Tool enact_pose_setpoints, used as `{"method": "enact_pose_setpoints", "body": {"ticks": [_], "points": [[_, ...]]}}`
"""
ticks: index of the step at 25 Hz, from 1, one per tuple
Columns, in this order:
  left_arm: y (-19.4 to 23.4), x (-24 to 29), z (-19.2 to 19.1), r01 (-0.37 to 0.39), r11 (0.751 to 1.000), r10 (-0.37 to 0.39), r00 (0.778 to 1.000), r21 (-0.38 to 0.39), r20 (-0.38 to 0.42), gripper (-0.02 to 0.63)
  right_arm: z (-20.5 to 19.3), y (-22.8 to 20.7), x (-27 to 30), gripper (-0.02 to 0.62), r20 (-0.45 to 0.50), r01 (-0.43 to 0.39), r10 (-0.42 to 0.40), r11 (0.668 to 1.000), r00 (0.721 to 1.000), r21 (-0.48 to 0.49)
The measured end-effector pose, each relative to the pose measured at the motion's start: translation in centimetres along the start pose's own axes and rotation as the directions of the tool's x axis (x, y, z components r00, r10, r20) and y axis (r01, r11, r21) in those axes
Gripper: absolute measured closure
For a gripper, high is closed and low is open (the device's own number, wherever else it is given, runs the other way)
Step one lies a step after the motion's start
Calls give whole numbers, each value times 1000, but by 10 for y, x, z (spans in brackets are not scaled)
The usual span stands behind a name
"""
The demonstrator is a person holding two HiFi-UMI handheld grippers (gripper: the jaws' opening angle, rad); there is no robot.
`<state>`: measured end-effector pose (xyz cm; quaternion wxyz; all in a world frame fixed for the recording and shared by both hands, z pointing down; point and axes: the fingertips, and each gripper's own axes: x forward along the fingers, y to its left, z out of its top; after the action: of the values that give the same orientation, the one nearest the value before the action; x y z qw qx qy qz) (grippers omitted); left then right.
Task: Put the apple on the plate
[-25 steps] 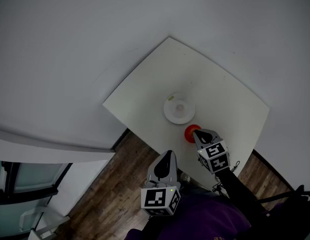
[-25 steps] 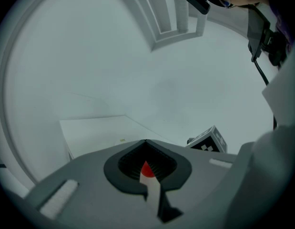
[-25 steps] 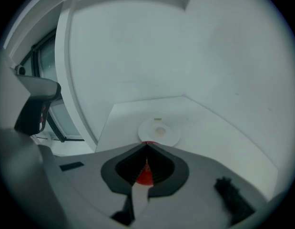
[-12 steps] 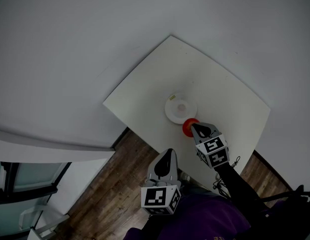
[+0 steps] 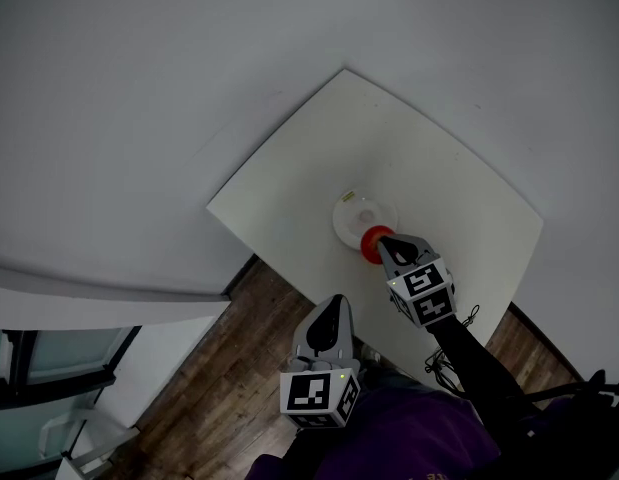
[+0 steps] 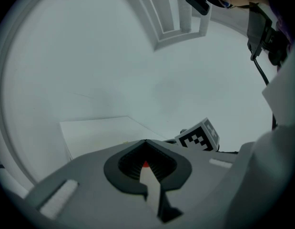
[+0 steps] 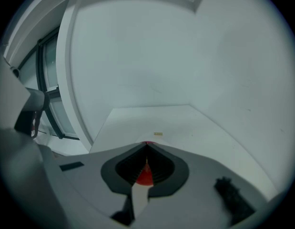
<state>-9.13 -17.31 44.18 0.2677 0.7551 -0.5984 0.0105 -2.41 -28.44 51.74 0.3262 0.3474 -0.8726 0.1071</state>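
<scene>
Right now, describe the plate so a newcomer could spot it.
A white table fills the corner between pale walls. Near its middle sits the plate, round and white. It is the only dish there, with the red apple at its near edge.

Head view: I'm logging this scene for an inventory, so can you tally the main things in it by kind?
apple: 1, red, held in the right gripper
plate: 1, white
table: 1, white
grippers: 2, the right gripper and the left gripper
Total: 5
</scene>
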Motion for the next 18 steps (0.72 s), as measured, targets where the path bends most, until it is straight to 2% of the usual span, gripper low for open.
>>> {"method": "enact_pose_setpoints", "body": {"ticks": [18], "points": [[23, 13, 8, -15, 1000, 14, 1000, -18, -19, 598, 16, -7, 34, 580, -24, 3, -4, 1000, 1000, -22]]}}
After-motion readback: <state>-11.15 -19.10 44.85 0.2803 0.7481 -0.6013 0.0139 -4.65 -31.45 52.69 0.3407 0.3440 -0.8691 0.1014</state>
